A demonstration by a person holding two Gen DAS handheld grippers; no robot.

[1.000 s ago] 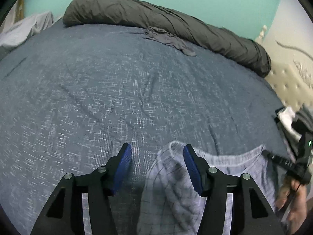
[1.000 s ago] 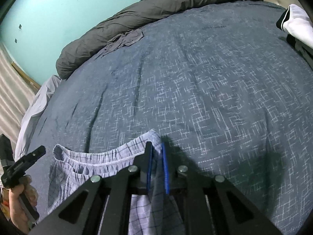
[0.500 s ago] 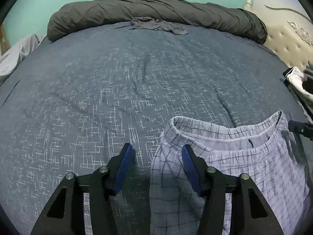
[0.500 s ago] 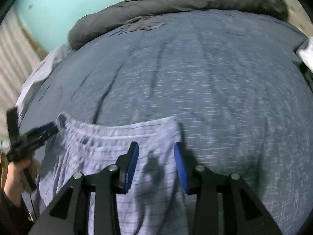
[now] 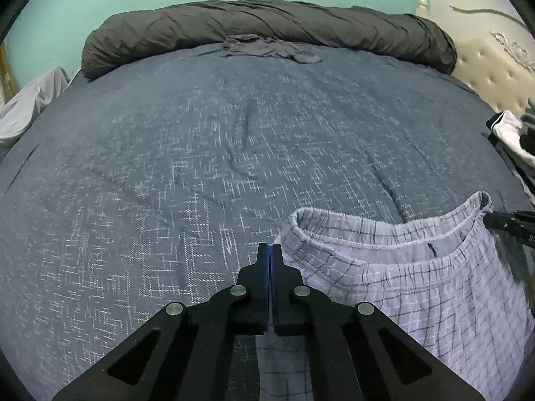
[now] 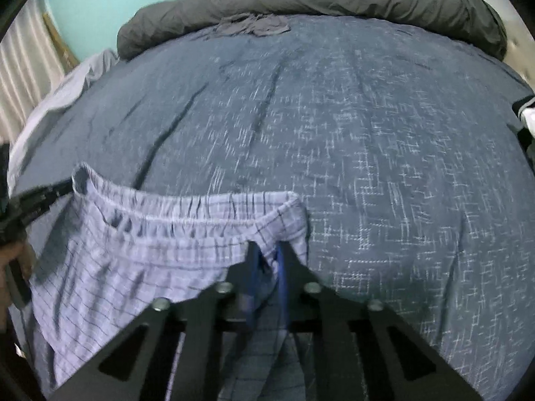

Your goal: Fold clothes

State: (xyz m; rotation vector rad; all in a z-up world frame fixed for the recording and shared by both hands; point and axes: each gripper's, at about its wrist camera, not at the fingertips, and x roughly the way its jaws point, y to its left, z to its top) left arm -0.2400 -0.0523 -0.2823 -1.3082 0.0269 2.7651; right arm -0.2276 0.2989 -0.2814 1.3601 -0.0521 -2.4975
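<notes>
Light plaid shorts (image 5: 418, 287) lie waistband up on the dark blue bedspread (image 5: 234, 140) at the near edge. My left gripper (image 5: 270, 250) is shut at the waistband's left corner, with the plaid cloth running under its jaws. In the right wrist view my right gripper (image 6: 267, 254) is closed on the right corner of the shorts (image 6: 167, 250), cloth between its blue pads (image 6: 283, 274). The right gripper also shows in the left wrist view (image 5: 501, 222) at the waistband's right end, and the left gripper shows in the right wrist view (image 6: 57, 188) at the left end.
A rolled dark grey duvet (image 5: 267, 30) lies along the far edge of the bed, with a small grey garment (image 5: 271, 48) in front of it. White and dark clothes (image 5: 508, 133) are piled at the right edge. A tufted headboard (image 5: 495, 77) stands beyond.
Both grippers were open half a second ago and have closed on the waistband corners. The waistband now spreads wider between them.
</notes>
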